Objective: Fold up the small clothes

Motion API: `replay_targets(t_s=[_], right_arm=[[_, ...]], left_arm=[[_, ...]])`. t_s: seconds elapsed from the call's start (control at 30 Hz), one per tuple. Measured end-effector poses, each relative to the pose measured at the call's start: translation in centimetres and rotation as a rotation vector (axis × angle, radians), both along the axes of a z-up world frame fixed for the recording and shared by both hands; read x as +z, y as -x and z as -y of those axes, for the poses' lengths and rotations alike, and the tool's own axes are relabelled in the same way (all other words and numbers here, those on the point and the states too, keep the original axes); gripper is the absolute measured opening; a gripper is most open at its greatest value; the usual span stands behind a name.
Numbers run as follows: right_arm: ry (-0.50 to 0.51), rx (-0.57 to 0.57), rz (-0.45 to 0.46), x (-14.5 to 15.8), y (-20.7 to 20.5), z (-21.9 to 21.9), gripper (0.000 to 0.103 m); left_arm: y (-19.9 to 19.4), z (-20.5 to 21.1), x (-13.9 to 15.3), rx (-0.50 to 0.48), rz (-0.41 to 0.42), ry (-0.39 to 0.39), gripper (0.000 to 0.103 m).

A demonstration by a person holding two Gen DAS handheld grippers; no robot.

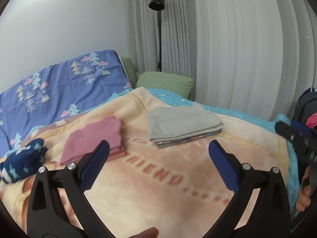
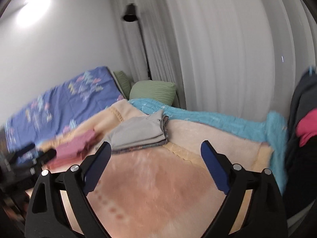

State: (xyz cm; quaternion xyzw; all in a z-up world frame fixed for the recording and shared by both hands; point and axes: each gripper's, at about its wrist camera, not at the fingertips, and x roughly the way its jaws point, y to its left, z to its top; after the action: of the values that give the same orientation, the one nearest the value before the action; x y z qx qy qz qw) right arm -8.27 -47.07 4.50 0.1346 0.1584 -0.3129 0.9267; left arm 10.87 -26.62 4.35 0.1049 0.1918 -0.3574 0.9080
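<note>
Two folded stacks [image 1: 184, 125], perhaps three garments each

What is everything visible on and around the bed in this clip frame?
folded grey cloth stack: one, grey over patterned layers, centre of blanket
folded pink garment: one, pink, left of the grey stack
navy star-print cloth: one, crumpled, far left
peach plush blanket: one, covering the bed
turquoise quilt: one, under the blanket
blue tree-print sheet: one, by the wall
green pillows: two, at the bed head
black floor lamp: one, in the corner
white curtains: right wall
left gripper: open, empty
right gripper: open, empty
</note>
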Motion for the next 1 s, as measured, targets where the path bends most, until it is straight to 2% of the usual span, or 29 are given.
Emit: replay_targets(t_s=[0.13, 0.3, 0.43, 0.57, 0.77, 1.0], right_arm=[[0.07, 0.027, -0.025, 0.6, 1.3, -3.7, 0.099], [0.052, 0.078, -0.061, 0.6, 2.8, -6.4, 0.102], [0.06, 0.109, -0.094, 0.3, 3.6, -8.4, 0.102], [0.054, 0.133, -0.139, -0.6, 3.5, -10.0, 0.102], [0.038, 0.144, -0.153, -0.6, 4.0, -11.6, 0.102], [0.063, 0.134, -0.156, 0.1, 4.8, -13.0, 0.102]], left_arm=[[2.1, -3.1, 1.0, 0.052, -0.018, 0.039, 0.101], [4.3, -6.7, 1.7, 0.144, -0.055, 0.052, 0.101], [6.4, -9.3, 1.9, 0.162, -0.055, 0.073, 0.101], [8.4, -11.3, 2.1, 0.183, -0.04, 0.054, 0.101], [10.9, -15.0, 2.6, 0.209, -0.046, 0.085, 0.101], [12.2, -17.0, 2.5, 0.186, -0.089, 0.088, 0.101]])
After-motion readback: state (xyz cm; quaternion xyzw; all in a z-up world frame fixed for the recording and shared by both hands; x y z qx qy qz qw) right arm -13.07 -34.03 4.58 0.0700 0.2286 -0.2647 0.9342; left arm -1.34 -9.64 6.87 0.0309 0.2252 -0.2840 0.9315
